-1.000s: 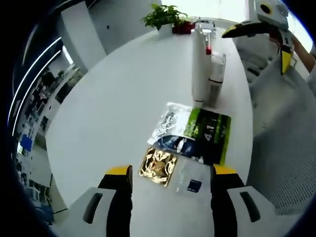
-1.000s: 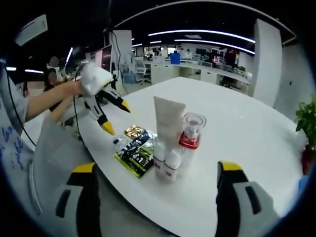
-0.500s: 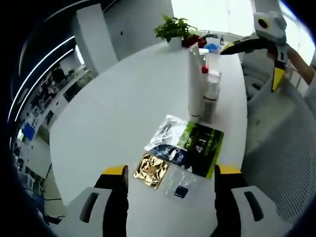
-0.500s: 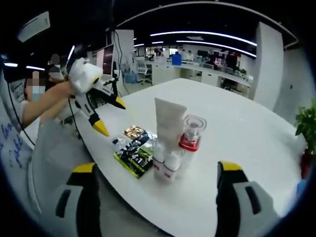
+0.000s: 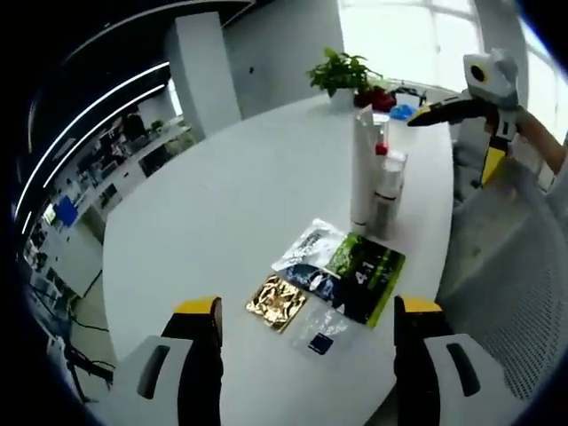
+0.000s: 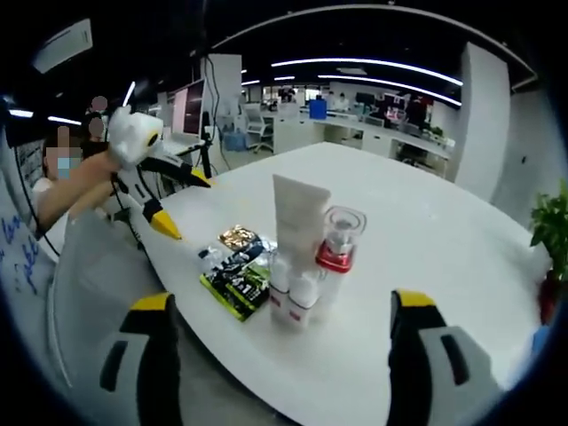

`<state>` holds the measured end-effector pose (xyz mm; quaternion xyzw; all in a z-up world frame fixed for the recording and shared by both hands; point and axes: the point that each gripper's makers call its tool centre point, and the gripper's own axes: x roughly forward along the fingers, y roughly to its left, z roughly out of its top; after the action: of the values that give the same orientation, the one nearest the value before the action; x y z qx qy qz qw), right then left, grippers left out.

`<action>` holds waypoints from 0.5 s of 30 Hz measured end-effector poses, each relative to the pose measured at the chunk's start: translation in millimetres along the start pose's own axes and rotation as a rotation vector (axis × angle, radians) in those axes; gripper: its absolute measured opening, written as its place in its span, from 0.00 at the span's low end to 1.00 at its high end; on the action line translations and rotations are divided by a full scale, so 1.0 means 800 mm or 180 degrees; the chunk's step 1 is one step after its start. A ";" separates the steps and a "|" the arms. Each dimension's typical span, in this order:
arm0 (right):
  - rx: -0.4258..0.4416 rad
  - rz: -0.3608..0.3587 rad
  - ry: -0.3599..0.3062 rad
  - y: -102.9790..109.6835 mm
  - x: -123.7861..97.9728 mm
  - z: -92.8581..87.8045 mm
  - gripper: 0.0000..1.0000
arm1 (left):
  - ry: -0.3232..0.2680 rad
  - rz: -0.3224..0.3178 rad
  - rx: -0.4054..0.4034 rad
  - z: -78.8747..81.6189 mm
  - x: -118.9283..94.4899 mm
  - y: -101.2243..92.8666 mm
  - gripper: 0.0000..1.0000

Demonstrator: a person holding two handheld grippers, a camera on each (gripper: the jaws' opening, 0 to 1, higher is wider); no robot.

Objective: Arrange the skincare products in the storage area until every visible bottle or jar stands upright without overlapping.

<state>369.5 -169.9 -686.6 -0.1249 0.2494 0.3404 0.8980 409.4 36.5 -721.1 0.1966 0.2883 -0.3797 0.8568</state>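
Here, in the left gripper view, the left gripper [image 5: 306, 315] hovers with its yellow-tipped jaws spread wide and nothing between them. Just ahead of the tips, between the two jaws, lies a fan of flat sachets on the white round table [image 5: 213, 213]: a clear sachet [image 5: 321, 331] nearest, a gold foil sachet [image 5: 277, 302] beside it toward the left jaw, then a dark blue sachet [image 5: 311, 277], a green-and-black sachet [image 5: 368, 271] and a silver-white sachet [image 5: 311, 246]. These overlap one another and lie flat, their long axes running roughly away from the jaws.

Farther ahead stands the upright group: a tall white tube [image 5: 362, 169] resting on its cap, long axis vertical, and touching it a pump bottle with a red collar [image 5: 387, 188]. Beyond, at the table's far edge, sits a potted plant [image 5: 342, 73], and the right gripper [image 5: 466, 133] hangs open off the table edge.

In the right gripper view, the right gripper [image 6: 277, 312] is likewise wide and empty; the tube and bottle stand ahead between its jaws, with two small white-and-red containers at their foot.

Judged from this, the bottles already stand; the overlapping sachets appear to be the remaining work.
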 end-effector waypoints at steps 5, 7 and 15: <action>-0.0003 -0.0003 -0.0004 -0.001 0.000 0.000 1.00 | -0.0061 0.0181 -0.0029 -0.001 -0.013 0.008 0.81; -0.0012 -0.0015 0.0003 -0.002 -0.001 -0.001 1.00 | -0.0072 0.0225 -0.0002 -0.003 -0.017 0.009 0.83; 0.0016 -0.0061 0.0020 -0.005 -0.006 -0.008 1.00 | -0.0034 0.0256 -0.0014 -0.013 -0.029 0.003 0.88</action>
<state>367.1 -178.0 -689.2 -0.1261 0.2518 0.3307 0.9007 395.2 55.8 -713.7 0.2042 0.2764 -0.3453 0.8733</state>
